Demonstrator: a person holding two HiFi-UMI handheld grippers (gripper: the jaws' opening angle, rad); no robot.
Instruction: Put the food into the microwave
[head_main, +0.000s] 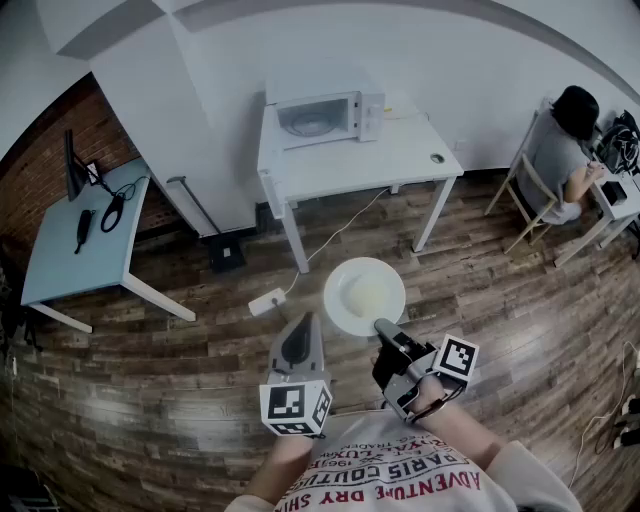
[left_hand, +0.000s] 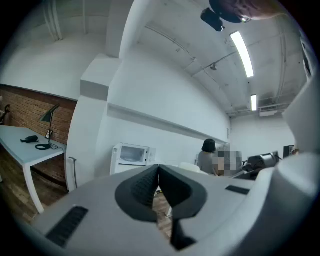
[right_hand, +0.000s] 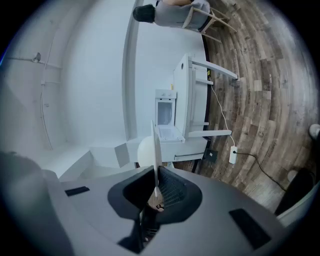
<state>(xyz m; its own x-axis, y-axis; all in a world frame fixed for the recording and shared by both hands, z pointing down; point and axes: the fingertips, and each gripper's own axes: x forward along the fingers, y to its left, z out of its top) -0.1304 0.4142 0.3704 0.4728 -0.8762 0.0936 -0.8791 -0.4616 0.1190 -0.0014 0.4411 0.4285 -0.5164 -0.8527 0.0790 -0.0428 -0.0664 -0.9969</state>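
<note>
White plate (head_main: 364, 296) clamped edge-on in right claw (head_main: 384, 328)

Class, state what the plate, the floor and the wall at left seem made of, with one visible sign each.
Plate: smooth white, likely glazed ceramic, possibly plastic; thin even rim.
Floor: wood or wood-look laminate; grained planks.
Wall: bare brick; reddish courses with mortar lines.

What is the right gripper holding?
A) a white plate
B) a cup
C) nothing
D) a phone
A: the right gripper is shut on the rim of the white plate, which shows edge-on between its jaws in the right gripper view.
</note>
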